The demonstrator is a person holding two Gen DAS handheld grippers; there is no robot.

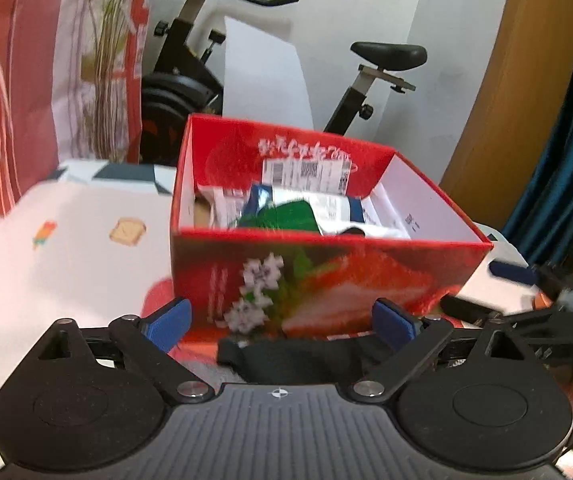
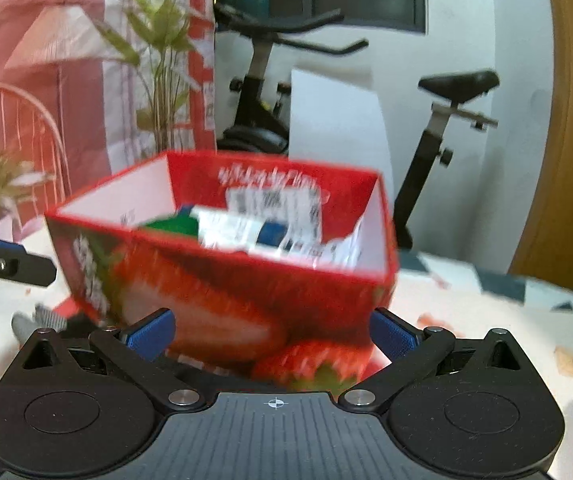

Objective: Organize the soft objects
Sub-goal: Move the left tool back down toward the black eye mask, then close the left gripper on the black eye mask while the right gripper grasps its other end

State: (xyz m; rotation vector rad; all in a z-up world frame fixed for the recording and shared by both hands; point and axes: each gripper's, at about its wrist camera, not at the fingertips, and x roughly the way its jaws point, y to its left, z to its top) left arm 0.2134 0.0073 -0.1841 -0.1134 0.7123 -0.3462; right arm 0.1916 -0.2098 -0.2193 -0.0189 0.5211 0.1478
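So the red strawberry box (image 1: 326, 268) sits on the desk (image 1: 66, 240) with both hand-held grippers facing it, jaws apart, holding nothing. A dark soft strap (image 1: 298, 354) lies right before the left hand-held gripper (image 1: 282, 322), nearer than the right hand-held gripper (image 2: 272, 336).

White script on red box (image 1: 326, 268) illegible.

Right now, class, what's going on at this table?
A person holds two grippers over a table with a printed cloth. Both the left gripper and the right gripper are open and empty, facing a red strawberry-print box that already holds packets. A dark fabric item lies just ahead of the left gripper.
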